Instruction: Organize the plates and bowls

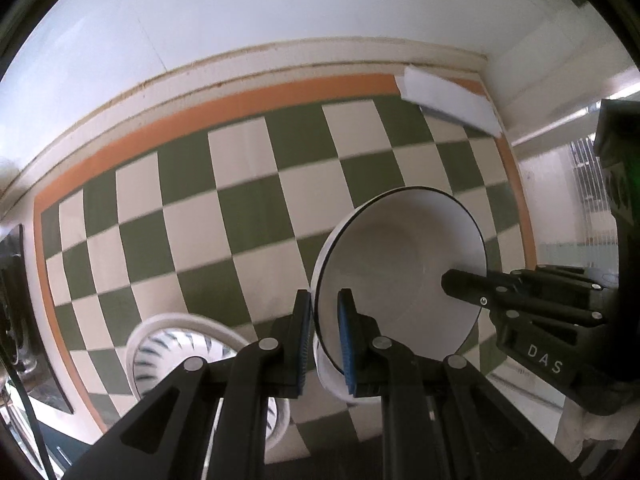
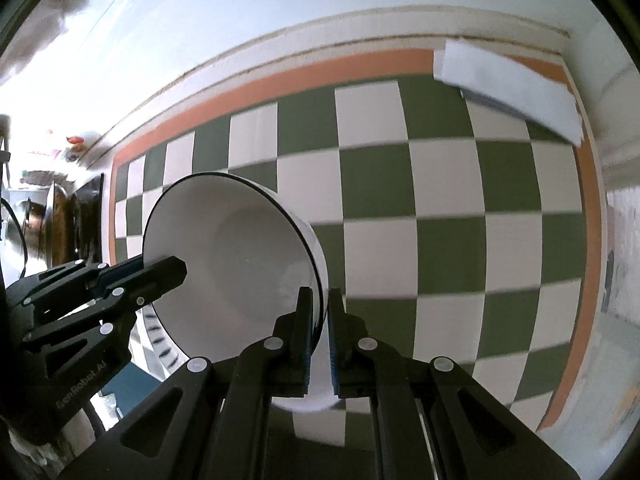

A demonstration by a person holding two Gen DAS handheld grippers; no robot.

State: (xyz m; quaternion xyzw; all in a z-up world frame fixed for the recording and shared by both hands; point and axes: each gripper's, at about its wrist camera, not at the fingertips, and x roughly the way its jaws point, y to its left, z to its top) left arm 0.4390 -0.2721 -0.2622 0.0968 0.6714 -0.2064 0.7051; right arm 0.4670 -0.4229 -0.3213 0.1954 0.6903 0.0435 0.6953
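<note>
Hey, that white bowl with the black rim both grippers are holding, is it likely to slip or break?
The white bowl looks glazed, so probably slippery and breakable if dropped. The left gripper and right gripper each pinch only its thin rim, so it may pivot.

The bowl [image 1: 400, 276] hangs tilted above the mat [image 1: 248, 184], near its right edge, with the left gripper [image 1: 325, 340] on one side of the rim and the right gripper [image 2: 319, 332] on the opposite side. A second bowl [image 1: 176, 344] sits on the mat below, to the left. Paper [image 1: 448, 104] lies across the mat's far right corner.
</note>
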